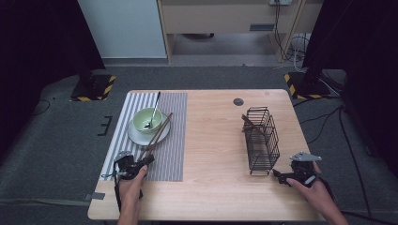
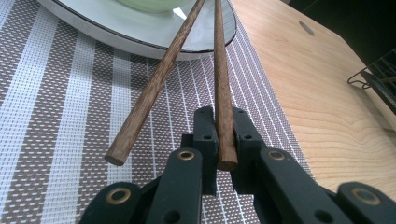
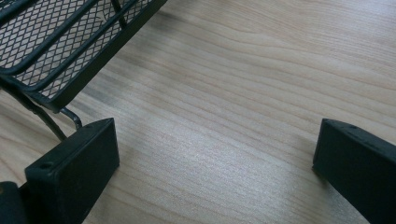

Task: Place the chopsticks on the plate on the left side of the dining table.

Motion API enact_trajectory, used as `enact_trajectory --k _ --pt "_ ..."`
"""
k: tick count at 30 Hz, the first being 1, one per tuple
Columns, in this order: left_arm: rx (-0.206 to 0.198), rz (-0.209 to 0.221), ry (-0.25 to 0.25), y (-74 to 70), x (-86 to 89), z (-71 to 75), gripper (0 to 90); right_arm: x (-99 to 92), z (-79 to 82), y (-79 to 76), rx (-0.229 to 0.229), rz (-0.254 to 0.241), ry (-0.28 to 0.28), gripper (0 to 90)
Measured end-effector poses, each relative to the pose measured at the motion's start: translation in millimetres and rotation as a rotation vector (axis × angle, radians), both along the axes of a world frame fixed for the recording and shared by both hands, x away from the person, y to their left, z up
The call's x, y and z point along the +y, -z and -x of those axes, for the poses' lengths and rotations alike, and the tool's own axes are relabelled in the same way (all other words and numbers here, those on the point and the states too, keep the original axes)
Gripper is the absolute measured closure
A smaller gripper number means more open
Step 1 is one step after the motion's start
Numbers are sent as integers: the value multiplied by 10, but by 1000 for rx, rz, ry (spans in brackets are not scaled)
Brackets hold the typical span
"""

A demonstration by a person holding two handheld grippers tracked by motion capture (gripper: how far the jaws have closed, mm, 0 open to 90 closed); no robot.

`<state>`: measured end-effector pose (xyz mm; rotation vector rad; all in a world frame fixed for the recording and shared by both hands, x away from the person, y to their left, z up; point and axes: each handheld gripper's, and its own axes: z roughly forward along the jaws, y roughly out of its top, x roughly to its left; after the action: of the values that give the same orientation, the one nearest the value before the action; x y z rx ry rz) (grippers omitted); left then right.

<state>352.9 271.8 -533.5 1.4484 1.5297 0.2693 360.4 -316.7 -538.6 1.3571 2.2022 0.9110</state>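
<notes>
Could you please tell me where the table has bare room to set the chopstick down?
Bare wood lies between the striped placemat and the wire rack, and along the near edge. The placemat's far half is crowded by the plate, bowl and spoon.
</notes>
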Motion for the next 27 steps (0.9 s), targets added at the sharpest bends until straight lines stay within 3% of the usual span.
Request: enact_trajectory --k 27 --pt "28 -5 -1 38 11 -19 826 1 3 0 -1 1 0 4"
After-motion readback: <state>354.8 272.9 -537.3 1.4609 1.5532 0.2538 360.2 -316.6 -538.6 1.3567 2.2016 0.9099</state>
